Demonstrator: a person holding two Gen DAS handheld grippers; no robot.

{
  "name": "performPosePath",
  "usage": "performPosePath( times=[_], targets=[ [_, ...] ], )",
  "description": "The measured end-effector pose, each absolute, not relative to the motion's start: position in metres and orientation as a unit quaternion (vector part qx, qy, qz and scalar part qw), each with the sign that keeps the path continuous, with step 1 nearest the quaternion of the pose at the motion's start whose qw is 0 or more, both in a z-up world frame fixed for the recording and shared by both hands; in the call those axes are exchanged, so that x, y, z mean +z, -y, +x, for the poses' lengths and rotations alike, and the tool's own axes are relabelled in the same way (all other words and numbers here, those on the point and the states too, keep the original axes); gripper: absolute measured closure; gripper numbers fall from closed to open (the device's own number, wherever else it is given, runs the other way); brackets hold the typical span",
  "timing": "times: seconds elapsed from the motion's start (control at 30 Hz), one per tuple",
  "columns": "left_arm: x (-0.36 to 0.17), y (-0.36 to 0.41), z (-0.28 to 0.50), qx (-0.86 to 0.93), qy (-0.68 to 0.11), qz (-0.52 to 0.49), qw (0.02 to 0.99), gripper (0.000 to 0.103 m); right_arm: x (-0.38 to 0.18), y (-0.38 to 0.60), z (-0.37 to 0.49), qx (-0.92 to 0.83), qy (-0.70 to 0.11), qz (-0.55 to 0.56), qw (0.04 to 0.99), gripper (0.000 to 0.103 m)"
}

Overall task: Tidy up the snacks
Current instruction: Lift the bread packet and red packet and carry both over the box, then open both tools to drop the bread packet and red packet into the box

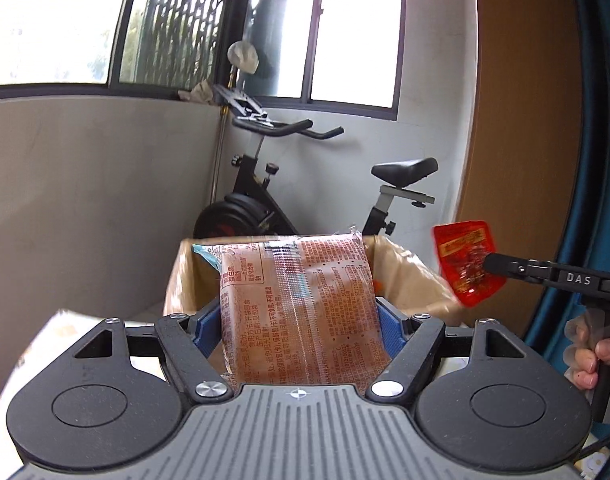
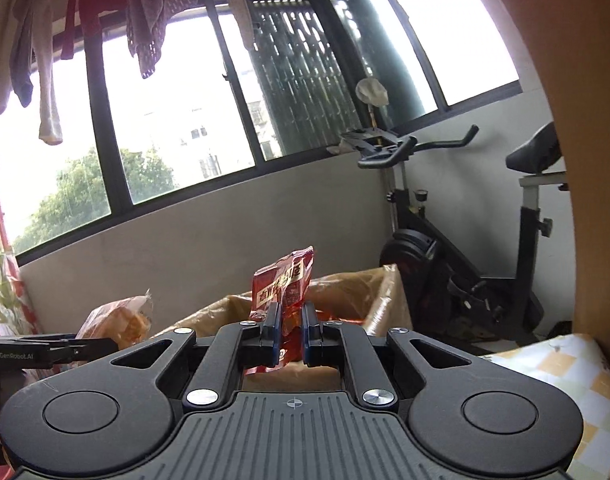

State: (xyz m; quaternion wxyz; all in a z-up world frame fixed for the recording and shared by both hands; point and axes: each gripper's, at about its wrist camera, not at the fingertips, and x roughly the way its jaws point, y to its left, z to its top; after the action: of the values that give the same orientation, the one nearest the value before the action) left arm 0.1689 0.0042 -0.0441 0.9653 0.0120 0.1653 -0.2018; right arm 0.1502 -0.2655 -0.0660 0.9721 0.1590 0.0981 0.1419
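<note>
My left gripper [image 1: 299, 320] is shut on a clear-wrapped orange bread packet [image 1: 297, 304] with red print, held upright in front of an open cardboard box [image 1: 409, 276]. In the right wrist view this packet [image 2: 117, 322] and the left gripper [image 2: 105, 346] show at the left. My right gripper [image 2: 292, 332] is shut on a small red snack pouch [image 2: 283, 284], held upright above the box [image 2: 353, 292]. In the left wrist view the pouch [image 1: 465, 256] hangs at the right, past the box's right edge, pinched by the right gripper [image 1: 489, 266].
An exercise bike [image 1: 265, 200] stands behind the box against the grey wall. A brown wooden panel [image 1: 517, 120] rises at the right. A checked cloth [image 2: 565, 376] covers the surface at the right. Laundry [image 2: 153, 8] hangs above the windows.
</note>
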Motion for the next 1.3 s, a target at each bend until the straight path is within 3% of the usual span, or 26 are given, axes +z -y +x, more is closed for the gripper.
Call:
performPosePath(
  times=[0.27, 0.5, 0.6, 0.8, 0.9, 0.97, 1.07, 1.3],
  targets=[
    [-0.049, 0.004, 0.249, -0.156, -0.212, 0.019, 0.965, 0.025, -0.07, 0.201, 0.252, 0.101, -0.214, 0.146, 0.961, 0.094],
    [-0.06, 0.01, 0.276, -0.145, -0.233, 0.041, 0.961, 0.026, -0.088, 0.177, 0.27, 0.06, -0.264, 0.12, 0.955, 0.091],
    [-0.061, 0.007, 0.278, -0.149, -0.236, 0.026, 0.96, 0.024, -0.091, 0.177, 0.268, 0.047, -0.271, 0.118, 0.954, 0.085],
    [-0.057, 0.008, 0.264, -0.151, -0.226, 0.054, 0.961, 0.019, -0.085, 0.182, 0.255, 0.04, -0.259, 0.108, 0.959, 0.068],
    [-0.052, 0.004, 0.255, -0.158, -0.223, 0.051, 0.961, 0.019, -0.08, 0.187, 0.246, 0.038, -0.245, 0.111, 0.963, 0.051],
    [-0.049, 0.002, 0.248, -0.164, -0.221, 0.049, 0.96, 0.018, -0.077, 0.189, 0.237, 0.034, -0.231, 0.112, 0.966, 0.032],
    [-0.044, -0.006, 0.233, -0.164, -0.215, 0.047, 0.962, 0.015, -0.073, 0.192, 0.221, 0.031, -0.215, 0.117, 0.969, 0.019],
    [-0.049, -0.029, 0.198, -0.17, -0.207, 0.04, 0.963, 0.015, -0.075, 0.204, 0.181, 0.02, -0.161, 0.124, 0.979, 0.0]
  ],
)
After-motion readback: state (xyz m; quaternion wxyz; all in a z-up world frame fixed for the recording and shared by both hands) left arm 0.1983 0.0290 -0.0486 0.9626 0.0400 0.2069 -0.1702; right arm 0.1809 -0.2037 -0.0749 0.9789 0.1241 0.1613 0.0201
